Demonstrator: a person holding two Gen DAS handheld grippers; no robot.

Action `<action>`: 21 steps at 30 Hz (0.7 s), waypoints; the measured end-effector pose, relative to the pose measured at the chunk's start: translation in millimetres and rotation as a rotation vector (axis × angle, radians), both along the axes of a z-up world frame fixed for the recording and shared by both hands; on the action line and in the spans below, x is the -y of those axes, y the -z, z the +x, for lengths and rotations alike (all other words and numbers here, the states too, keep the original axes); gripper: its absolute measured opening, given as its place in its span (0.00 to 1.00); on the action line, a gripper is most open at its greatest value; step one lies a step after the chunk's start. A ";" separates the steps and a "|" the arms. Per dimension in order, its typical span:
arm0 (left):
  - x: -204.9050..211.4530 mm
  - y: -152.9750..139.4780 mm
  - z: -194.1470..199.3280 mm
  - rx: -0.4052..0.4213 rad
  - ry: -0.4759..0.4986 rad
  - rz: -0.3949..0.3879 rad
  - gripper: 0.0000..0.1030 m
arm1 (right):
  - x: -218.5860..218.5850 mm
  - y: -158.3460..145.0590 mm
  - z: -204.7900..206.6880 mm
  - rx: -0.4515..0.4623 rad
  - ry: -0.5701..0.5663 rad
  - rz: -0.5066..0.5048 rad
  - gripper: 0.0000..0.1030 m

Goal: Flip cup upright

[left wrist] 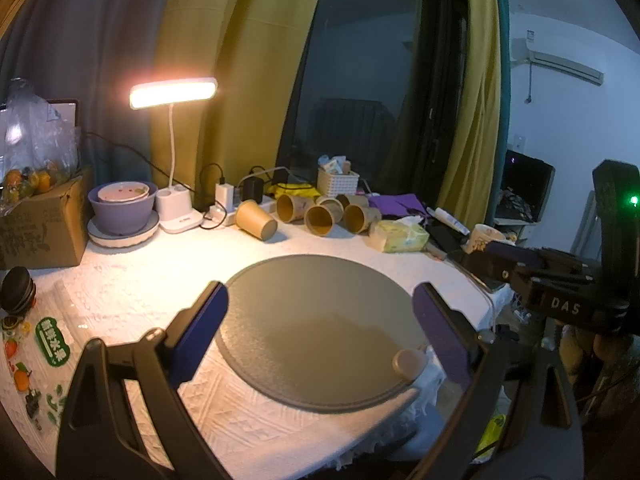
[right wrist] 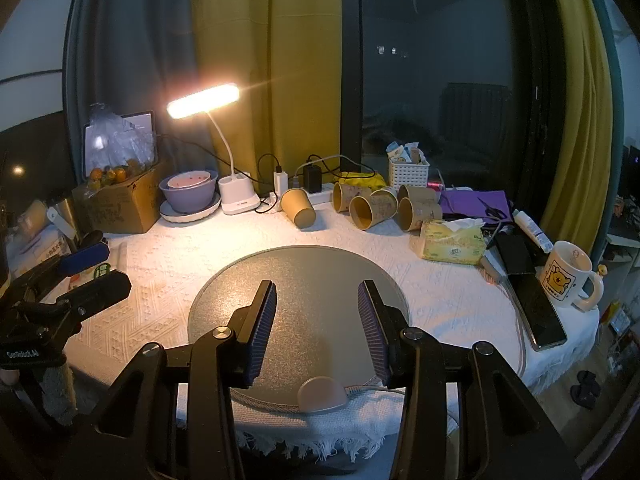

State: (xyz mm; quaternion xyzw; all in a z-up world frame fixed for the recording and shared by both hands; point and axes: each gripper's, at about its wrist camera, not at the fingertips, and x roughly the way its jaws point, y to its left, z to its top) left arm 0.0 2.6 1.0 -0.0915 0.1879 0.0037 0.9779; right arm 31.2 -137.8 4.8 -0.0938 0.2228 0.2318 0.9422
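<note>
**A:** On the table (right wrist: 440, 304), under that white knit cloth, the biggest thing is the round grey mat (right wrist: 304, 280) sitting near the front edge. Both grippers hang over it. The left gripper (left wrist: 320, 312) has its blue-padded fingers spread wide with just mat between them, and the right gripper (right wrist: 316, 312) is spread the same way, holding nothing.

**B:** ok and the cup?

**A:** It's the brown paper cup (right wrist: 298, 208) lying on its side at the back of the table, just right of the desk lamp (right wrist: 236, 196). Plain kraft brown, tapered, with its flat base tipped toward the camera and its mouth pointing back toward the power strip. From the left wrist view the same cup (left wrist: 256, 220) lies apart from the others, well beyond the mat's far rim.

**B:** others?

**A:** yeah, a cluster of printed paper cups (right wrist: 384, 206) to its right, also tipped over, open mouths facing forward so you can see the yellowish insides. Then a yellow tissue pack (right wrist: 452, 246) beside them, and a white mug (right wrist: 568, 276) with a yellow bear picture standing upright at the right edge. Left of the lamp there's a purple bowl (right wrist: 190, 196) on a plate. Smallest bit: a little rounded beige puck (right wrist: 322, 394) at the mat's near edge.
</note>
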 end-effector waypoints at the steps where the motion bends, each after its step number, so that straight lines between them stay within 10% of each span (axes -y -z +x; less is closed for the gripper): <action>1: 0.1 -0.1 0.5 -0.001 0.000 0.001 0.92 | 0.2 -1.7 0.9 -0.001 0.000 0.000 0.44; 21: 0.7 -0.2 0.0 0.005 0.001 -0.004 0.92 | 1.0 -2.3 1.4 0.000 -0.001 0.000 0.44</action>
